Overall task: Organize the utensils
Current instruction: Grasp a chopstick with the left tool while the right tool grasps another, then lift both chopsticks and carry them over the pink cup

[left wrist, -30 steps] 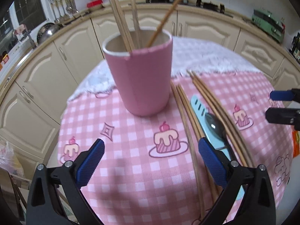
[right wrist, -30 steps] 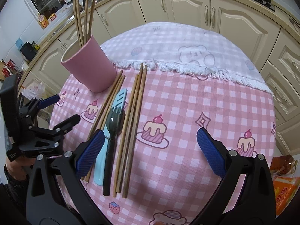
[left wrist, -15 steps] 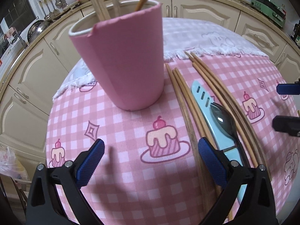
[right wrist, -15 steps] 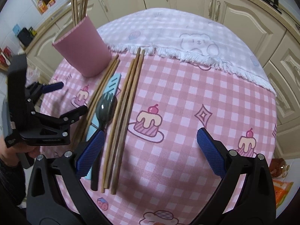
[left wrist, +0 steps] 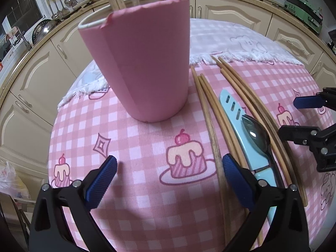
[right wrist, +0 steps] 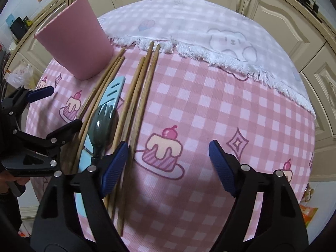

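a pink checked tablecloth point(left wrist: 136, 220) with cake prints covers the round table; over its far edge lies a white fringed cloth point(right wrist: 210, 21) with a bear print. cream cabinets point(left wrist: 235, 14) curve behind the table. ladles hang on a rack point(left wrist: 61, 2) at the far left, and a green appliance point(left wrist: 304, 8) sits on the counter's far right.

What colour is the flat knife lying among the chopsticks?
Light blue knife, clearest in the left wrist view.

Black gripper point(left wrist: 167, 174) frames, ribbed blue pads point(right wrist: 114, 167), silver screws.
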A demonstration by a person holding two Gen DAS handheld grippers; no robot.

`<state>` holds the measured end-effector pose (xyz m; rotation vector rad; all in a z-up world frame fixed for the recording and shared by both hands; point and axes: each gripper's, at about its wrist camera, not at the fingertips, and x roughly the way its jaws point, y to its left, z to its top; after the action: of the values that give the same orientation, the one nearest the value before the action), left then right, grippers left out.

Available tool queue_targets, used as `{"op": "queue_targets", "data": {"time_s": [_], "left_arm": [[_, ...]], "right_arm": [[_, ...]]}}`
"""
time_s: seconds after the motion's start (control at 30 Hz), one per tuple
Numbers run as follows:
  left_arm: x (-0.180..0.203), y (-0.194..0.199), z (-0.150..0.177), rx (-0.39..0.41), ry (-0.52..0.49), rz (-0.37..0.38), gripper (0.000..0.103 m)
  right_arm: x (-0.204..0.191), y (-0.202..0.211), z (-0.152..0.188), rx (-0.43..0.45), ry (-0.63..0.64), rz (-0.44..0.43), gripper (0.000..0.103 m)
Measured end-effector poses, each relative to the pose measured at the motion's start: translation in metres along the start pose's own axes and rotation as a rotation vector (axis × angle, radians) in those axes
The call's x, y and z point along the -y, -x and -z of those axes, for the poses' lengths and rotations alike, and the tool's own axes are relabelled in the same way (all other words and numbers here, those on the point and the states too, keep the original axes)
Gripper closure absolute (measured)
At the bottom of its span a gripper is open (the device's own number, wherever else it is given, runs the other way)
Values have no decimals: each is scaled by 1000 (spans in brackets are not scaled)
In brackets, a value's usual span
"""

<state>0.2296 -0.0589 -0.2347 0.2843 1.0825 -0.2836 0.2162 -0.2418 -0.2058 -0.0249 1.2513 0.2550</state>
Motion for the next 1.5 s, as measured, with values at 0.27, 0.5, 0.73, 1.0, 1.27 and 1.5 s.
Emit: {"op": "queue_targets", "data": {"time_s": [0.27, 0.5, 0.73, 1.0, 1.27, 1.5], "left_arm": [[-2, 0, -1, 5, -12, -4, 5], [2, 0, -4, -2, -31, -21, 5], [10, 0, -11, -32, -44, -3, 23], [31, 2, -23, -66, -97, 103, 88], [41, 8, -23, -75, -148, 125, 97], [23, 27, -3, -19, -113, 161, 98]], "right_arm": [[-8, -3, -13, -31, -1, 2, 45], [-11, -12, -36, -73, -13, 17, 70], [-10, -21, -54, -97, -26, -7, 74], [-10, -27, -66, -113, 12, -25, 97], [12, -9, -33, -58, -73, -140, 98], [23, 28, 2, 81, -123, -262, 98]]}}
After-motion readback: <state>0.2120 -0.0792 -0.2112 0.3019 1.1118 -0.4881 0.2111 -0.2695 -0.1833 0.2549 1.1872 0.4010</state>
